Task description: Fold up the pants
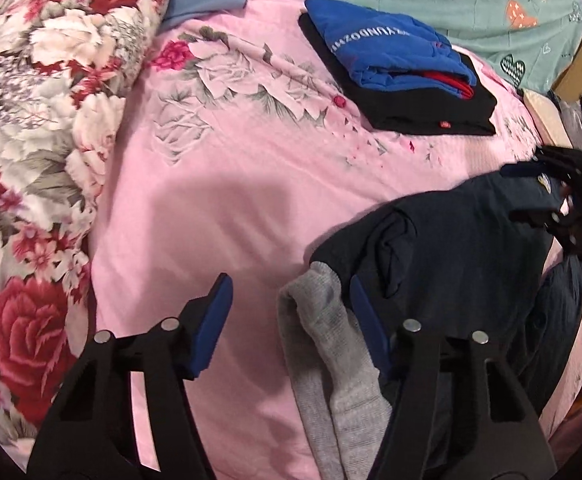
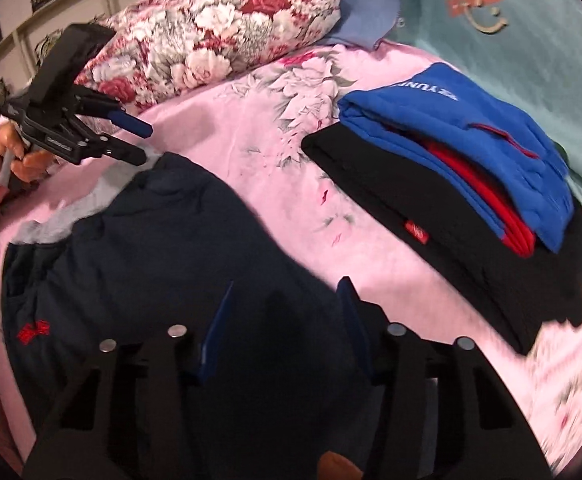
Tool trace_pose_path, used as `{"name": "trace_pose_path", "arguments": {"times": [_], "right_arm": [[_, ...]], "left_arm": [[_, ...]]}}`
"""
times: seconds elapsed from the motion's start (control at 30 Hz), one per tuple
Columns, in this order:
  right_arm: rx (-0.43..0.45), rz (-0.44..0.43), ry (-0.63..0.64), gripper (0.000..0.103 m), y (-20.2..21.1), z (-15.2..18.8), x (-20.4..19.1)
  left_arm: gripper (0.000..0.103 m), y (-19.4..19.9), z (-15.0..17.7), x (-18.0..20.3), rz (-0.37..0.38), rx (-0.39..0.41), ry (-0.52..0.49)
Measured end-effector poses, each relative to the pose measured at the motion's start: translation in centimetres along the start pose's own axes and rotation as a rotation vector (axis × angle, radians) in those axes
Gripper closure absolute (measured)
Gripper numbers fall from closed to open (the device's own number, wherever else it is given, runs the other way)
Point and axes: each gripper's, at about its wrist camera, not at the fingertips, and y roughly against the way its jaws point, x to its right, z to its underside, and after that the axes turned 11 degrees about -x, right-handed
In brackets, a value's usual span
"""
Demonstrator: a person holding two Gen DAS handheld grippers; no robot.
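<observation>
pants (image 2: 179, 248) are lying on the bed (image 1: 231, 208), long axis running between both grippers; left gripper (image 1: 287, 320) is hovering apart at the grey-lined end, right gripper (image 2: 283, 320) apart over the other

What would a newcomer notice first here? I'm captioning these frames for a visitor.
The navy pants sprawled across the pink floral bedsheet, gray lining showing, with both open tools, left and right, over them. Beyond, a folded stack: blue garment atop a black one.
</observation>
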Motion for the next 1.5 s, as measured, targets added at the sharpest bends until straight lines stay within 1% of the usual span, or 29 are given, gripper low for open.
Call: {"name": "trace_pose_path", "arguments": {"times": [0.07,0.17,0.23,0.3,0.33,0.37,0.4,0.43,0.47,0.5,0.57,0.63,0.67,0.7,0.77,0.83,0.87,0.9,0.97,1.0,1.07,1.17,1.23,1.3,1.37,1.47,1.5], "right_arm": [[-0.032,-0.018,0.026,0.050,-1.0,-0.7,0.7],[-0.075,-0.026,0.061,0.052,-2.2,-1.2,1.3],[-0.118,-0.044,0.078,0.057,-3.2,-1.4,1.8],[-0.153,-0.067,0.102,0.060,-3.9,-1.3,1.9],[-0.150,-0.063,0.121,0.067,-4.0,-1.1,1.8],[-0.150,-0.064,0.133,0.073,-4.0,-1.1,1.8],[-0.149,-0.070,0.153,0.086,-3.9,-1.0,1.6],[-0.146,-0.064,0.164,0.095,-3.8,-0.9,1.5],[-0.145,-0.058,0.173,0.096,-3.7,-0.9,1.4],[-0.138,-0.051,0.183,0.097,-3.3,-0.7,1.1],[-0.121,-0.040,0.186,0.097,-2.6,-0.4,0.9],[-0.079,-0.029,0.172,0.097,-0.7,-0.1,0.7],[-0.050,-0.020,0.170,0.097,0.9,0.2,0.2],[-0.033,-0.011,0.175,0.097,1.9,0.4,-0.3],[0.016,0.033,0.202,0.097,5.3,1.5,-2.4],[0.048,0.071,0.232,0.097,7.7,2.8,-4.5],[0.062,0.088,0.248,0.098,8.8,3.5,-5.7],[0.077,0.105,0.276,0.098,10.3,4.8,-7.8],[0.085,0.120,0.321,0.098,11.9,6.8,-10.9],[0.085,0.124,0.336,0.098,12.2,7.7,-12.0],[0.078,0.122,0.367,0.098,12.3,9.7,-14.8],[0.050,0.093,0.400,0.098,11.3,11.7,-18.0],[0.019,0.049,0.416,0.098,9.7,13.2,-20.0],[-0.014,0.036,0.424,0.098,7.9,14.4,-21.3],[-0.041,0.022,0.416,0.098,6.1,15.3,-21.8],[-0.052,0.015,0.388,0.098,4.7,16.1,-21.8],[-0.056,0.018,0.385,0.098,4.3,16.2,-21.8]], "left_arm": [[0.042,-0.5,-0.3,-0.1,0.007,-0.024,-0.016],[0.042,-1.5,-0.8,-0.2,0.051,-0.074,-0.040],[0.042,-2.2,-0.9,-0.6,0.105,-0.114,-0.039],[0.044,-2.4,-0.9,-0.9,0.127,-0.117,-0.032],[0.047,-2.3,-0.9,-1.0,0.140,-0.119,-0.034],[0.062,-2.4,-0.9,-1.0,0.166,-0.126,-0.034],[0.071,-2.4,-0.8,-1.1,0.202,-0.137,-0.033],[0.072,-2.4,-0.8,-1.1,0.206,-0.134,-0.033],[0.083,-2.3,-0.8,-1.0,0.188,-0.128,-0.039],[0.084,-2.3,-0.8,-0.9,0.172,-0.127,-0.047],[0.087,-2.0,-0.6,-0.8,0.177,-0.113,-0.047],[0.089,-1.1,-0.3,-0.5,0.166,-0.088,-0.064],[0.090,-0.5,-0.2,-0.2,0.162,-0.071,-0.075],[0.090,0.5,0.2,0.3,0.152,-0.045,-0.093],[0.091,2.1,0.7,1.1,0.132,-0.005,-0.129],[0.091,4.9,2.2,2.7,0.111,0.068,-0.199],[0.091,6.1,3.1,3.1,0.103,0.097,-0.230],[0.091,7.4,4.2,3.9,0.096,0.130,-0.269],[0.091,9.3,6.3,5.2,0.080,0.167,-0.326],[0.091,10.2,7.8,6.1,0.070,0.179,-0.359],[0.091,10.9,9.9,7.3,0.053,0.182,-0.395],[0.091,11.3,13.6,8.8,0.016,0.162,-0.439],[0.091,10.7,15.6,9.4,-0.008,0.142,-0.460],[0.090,9.8,17.6,9.8,-0.041,0.108,-0.474],[0.090,8.9,19.1,10.1,-0.068,0.081,-0.482],[0.089,6.8,21.1,10.4,-0.117,0.035,-0.487],[0.085,6.2,21.5,10.4,-0.136,0.027,-0.486]]}}
